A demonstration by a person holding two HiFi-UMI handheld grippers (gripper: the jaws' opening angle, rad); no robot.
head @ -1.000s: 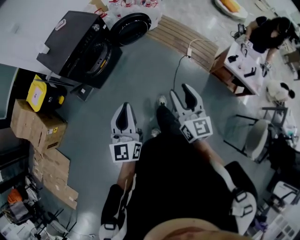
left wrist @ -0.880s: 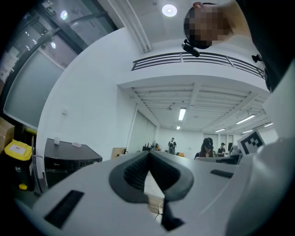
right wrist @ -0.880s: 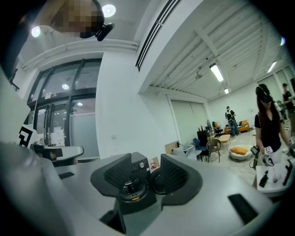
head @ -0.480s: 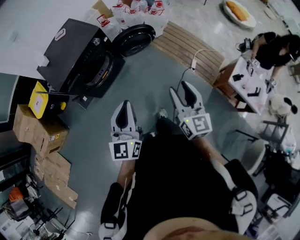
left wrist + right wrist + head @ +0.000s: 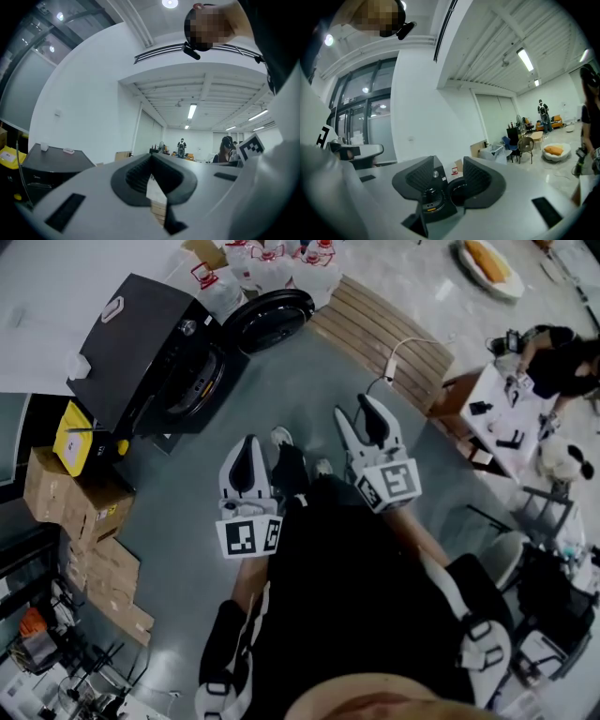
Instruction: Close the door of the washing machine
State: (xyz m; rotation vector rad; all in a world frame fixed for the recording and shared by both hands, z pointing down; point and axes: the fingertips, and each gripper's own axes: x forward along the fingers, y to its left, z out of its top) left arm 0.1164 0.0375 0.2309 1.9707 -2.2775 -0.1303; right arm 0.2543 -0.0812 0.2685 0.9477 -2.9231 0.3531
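Figure: approach phase. The left gripper [image 5: 249, 448] was carried low in front of the person with its jaws drawn together at the tips, holding nothing. The right gripper [image 5: 354, 409], just beside it and slightly further forward, had its jaws parted, also holding nothing. Compared with a second earlier, a shoe [image 5: 281, 438] had come forward between the two grippers. The washing machine [image 5: 150, 338] and its door [image 5: 272, 317] sat nearer to both grippers in the head view. This suggests that the person was walking toward the appliance and that the task proper had not begun. The black front-loading machine stood ahead and to the left of the left gripper, well apart from it across bare floor [image 5: 291, 381]. Its round door hung swung out to the side of the drum opening, ahead of both grippers and touched by neither. In the right gripper view, the door ring and the machine front showed through the gap between the parted jaws, so that gripper was probably pointed toward them
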